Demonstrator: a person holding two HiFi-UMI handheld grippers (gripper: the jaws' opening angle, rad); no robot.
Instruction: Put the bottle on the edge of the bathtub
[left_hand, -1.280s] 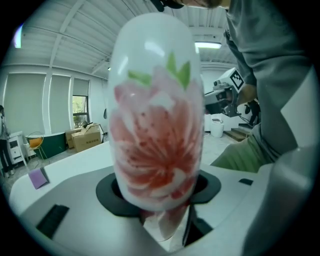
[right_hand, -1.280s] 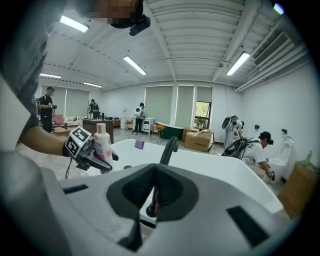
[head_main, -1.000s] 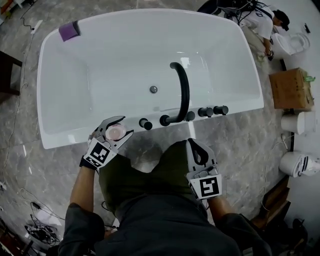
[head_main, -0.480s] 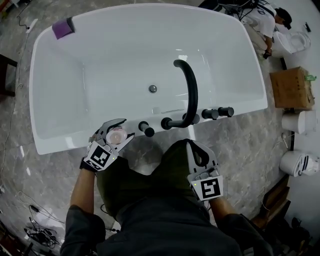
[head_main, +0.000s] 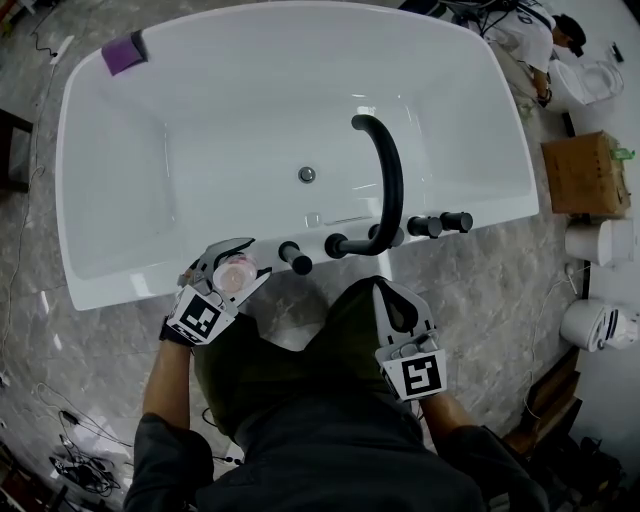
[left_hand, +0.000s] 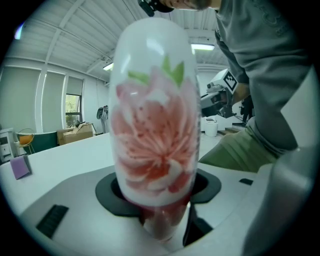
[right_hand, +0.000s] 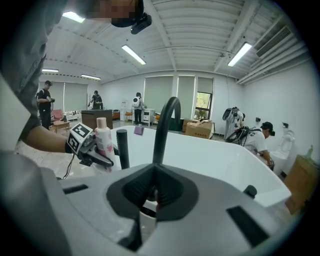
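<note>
My left hand-held gripper (head_main: 238, 262) grips the bottle (left_hand: 155, 115) at the bathtub (head_main: 110, 285) rim, just left of a black knob (head_main: 296, 259); my right hand-held gripper (head_main: 390, 290) is closed, empty.

Grey sleeves (head_main: 158, 452), olive trousers (head_main: 275, 355); left hand-held gripper (head_main: 236, 263) and right hand-held gripper (head_main: 389, 296) pale grey, square-marked.

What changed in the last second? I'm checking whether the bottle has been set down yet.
The right gripper edged nearer the bathtub: in its view the faucet now looms larger, with a black knob newly in sight. Nothing was let go. The left gripper stays shut on the bottle, upright by the near rim. The right gripper stays shut and empty.
</note>
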